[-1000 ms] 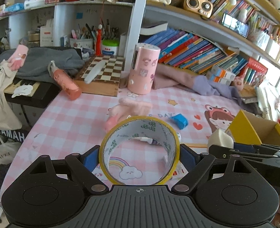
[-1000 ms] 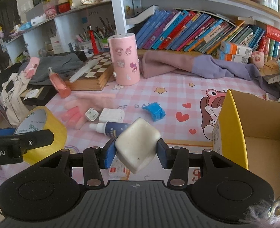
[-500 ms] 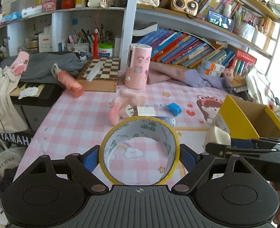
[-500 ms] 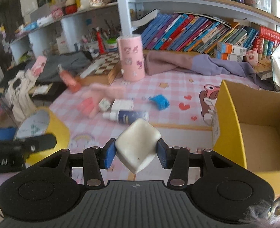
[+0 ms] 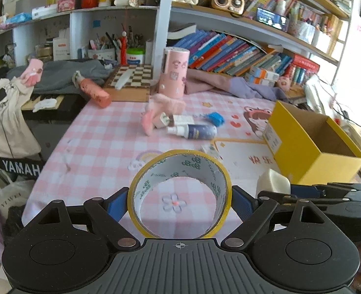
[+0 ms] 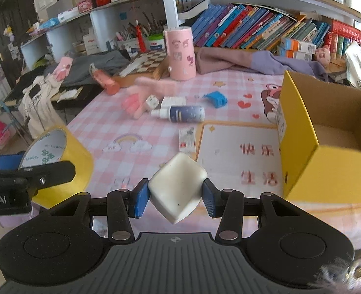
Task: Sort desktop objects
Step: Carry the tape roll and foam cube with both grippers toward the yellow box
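Note:
My left gripper is shut on a yellow tape roll, held above the near edge of the pink checked table; the roll also shows in the right wrist view. My right gripper is shut on a white eraser block, which also shows in the left wrist view. An open yellow cardboard box stands at the right. On the table lie a dark blue spray bottle, a blue clip, a pink glove, a small white cube and a small packet.
A pink cylinder, a chessboard box and a salmon bottle stand at the back. Purple cloth lies under shelves of books. Grey clothes and bags hang off the table's left edge.
Both grippers have pulled back and up from the table with their objects; the scattered items now look farther away and the yellow box shows more fully.

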A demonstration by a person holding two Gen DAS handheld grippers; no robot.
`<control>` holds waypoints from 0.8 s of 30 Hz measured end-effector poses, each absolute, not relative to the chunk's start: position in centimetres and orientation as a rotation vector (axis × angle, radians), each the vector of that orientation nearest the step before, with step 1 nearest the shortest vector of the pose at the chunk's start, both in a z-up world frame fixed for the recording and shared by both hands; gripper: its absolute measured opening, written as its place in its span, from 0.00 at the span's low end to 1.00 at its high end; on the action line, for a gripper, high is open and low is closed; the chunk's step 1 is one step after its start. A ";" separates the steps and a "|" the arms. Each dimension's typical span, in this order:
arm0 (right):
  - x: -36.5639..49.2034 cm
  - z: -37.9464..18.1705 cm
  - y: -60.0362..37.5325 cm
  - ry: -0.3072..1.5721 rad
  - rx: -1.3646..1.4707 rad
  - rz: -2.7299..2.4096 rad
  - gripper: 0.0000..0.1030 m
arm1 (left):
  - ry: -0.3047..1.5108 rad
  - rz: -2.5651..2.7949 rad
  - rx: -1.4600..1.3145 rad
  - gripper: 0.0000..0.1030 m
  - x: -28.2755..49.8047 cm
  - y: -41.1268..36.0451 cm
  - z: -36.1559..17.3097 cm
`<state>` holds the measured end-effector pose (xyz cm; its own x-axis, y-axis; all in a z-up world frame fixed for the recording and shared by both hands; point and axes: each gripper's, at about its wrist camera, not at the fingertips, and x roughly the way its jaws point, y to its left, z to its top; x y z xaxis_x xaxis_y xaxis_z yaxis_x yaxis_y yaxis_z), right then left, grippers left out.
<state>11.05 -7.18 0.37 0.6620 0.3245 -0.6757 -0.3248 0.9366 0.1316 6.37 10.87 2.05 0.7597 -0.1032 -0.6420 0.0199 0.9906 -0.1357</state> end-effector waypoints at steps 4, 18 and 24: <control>8.3 0.0 -7.9 0.769 0.009 0.344 0.42 | 0.721 -0.105 -0.113 0.86 4.7 10.0 1.8; 1.2 -0.5 -12.9 0.786 0.123 0.135 0.42 | 0.733 -0.317 -0.023 0.86 2.1 5.3 1.7; -0.8 -0.4 -14.9 0.781 0.150 0.043 0.42 | 0.733 -0.416 0.018 0.86 1.9 3.1 1.5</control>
<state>-0.77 -14.91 -0.37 0.7099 0.0938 -0.6981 0.0174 0.9884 0.1506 1.92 3.11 1.51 0.6654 -0.3622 -0.6527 0.3745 0.9184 -0.1279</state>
